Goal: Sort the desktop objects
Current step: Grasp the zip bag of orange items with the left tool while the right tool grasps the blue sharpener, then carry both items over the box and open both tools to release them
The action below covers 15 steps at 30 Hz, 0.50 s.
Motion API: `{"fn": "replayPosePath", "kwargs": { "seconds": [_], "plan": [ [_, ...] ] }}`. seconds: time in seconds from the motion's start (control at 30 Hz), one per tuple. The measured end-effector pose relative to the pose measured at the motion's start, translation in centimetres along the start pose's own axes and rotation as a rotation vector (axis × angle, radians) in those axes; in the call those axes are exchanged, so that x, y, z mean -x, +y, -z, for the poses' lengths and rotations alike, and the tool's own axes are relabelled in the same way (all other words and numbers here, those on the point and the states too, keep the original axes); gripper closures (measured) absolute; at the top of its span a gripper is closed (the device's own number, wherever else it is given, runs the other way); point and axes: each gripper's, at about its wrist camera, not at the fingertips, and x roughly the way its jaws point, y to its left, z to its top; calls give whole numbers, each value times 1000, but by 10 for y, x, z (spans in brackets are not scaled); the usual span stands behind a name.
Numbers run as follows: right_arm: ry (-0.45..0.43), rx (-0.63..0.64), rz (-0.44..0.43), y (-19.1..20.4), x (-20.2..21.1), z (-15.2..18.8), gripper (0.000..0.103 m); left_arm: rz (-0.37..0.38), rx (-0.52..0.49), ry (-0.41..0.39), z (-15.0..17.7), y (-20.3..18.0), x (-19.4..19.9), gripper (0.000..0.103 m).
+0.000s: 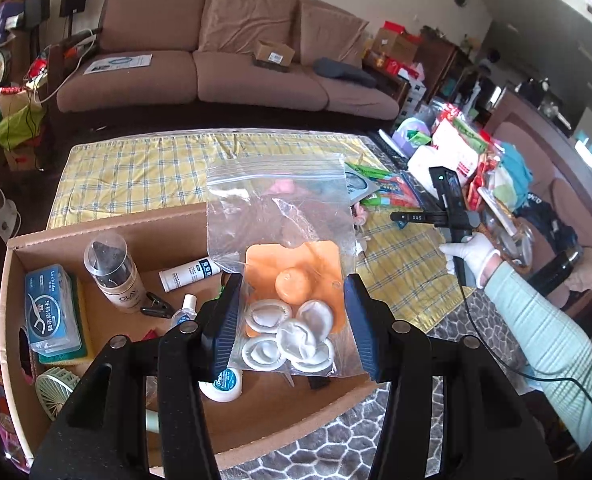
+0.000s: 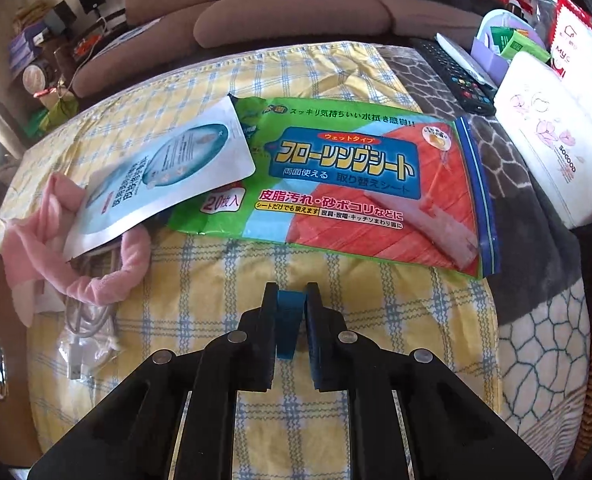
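Left gripper (image 1: pixel 292 316) is clamping a clear zip bag (image 1: pixel 282 240) at frame centre, above the cardboard box (image 1: pixel 36 240); right gripper (image 2: pixel 290 320) is resting closed, empty, over the yellow checked cloth (image 2: pixel 375 300).

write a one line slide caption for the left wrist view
Left gripper holds a clear zip bag of white finger cots above the open cardboard box.

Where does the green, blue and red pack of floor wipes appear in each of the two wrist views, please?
Left wrist view: right of centre, the floor wipes pack partly hidden behind the clear zip bag.
Right wrist view: centre, the pack flat on the cloth, ahead of the shut jaws.
Shared landmark: the yellow checked tablecloth.
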Motion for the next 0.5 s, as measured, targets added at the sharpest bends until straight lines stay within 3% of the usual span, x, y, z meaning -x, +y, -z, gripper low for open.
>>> {"fn": "replayPosePath", "kwargs": {
  "seconds": [0.23,0.5],
  "plan": [
    [-71,22,-128,21,68,1,91,-19,28,-7,9,23,24,55],
    [-131,186,-381,148,156,15,91,-110,54,46,31,70,46,55]
  ]
}}
